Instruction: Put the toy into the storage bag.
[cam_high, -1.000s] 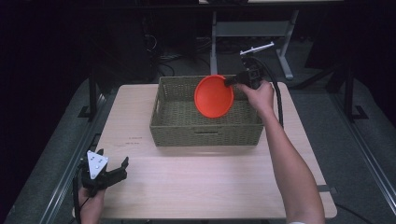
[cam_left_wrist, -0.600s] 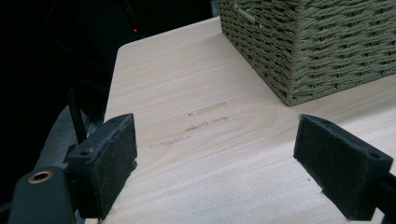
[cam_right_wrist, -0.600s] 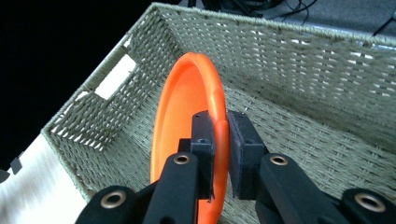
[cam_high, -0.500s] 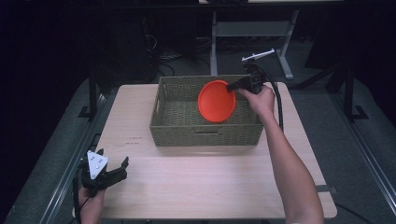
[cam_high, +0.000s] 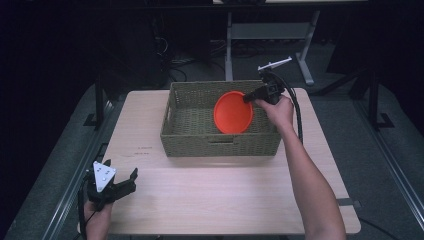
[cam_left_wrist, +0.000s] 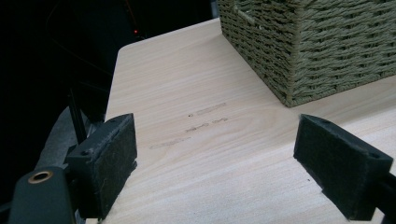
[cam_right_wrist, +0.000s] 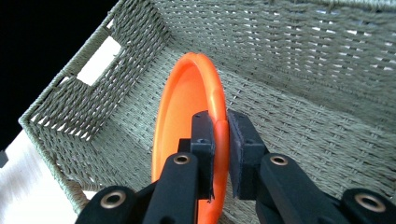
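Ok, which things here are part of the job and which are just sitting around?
In the job:
- orange plate, clamped by its rim
- right gripper, shut on the plate
- wicker basket, the plate hangs on edge inside it

Just there:
- left gripper, open, near the table's corner, nothing between its pads
- faint marks on the table
- metal stand on the floor behind

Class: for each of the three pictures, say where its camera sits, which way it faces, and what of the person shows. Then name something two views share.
High view: above the person's side, looking forward and down on the table; both forearms, the left gripper and the right gripper show.
Left gripper view: on the left gripper, looking along its open jaws across the table at the basket.
Right gripper view: on the right gripper, looking down into the basket; its jaws clamp the plate.
Shared: all three show the basket.
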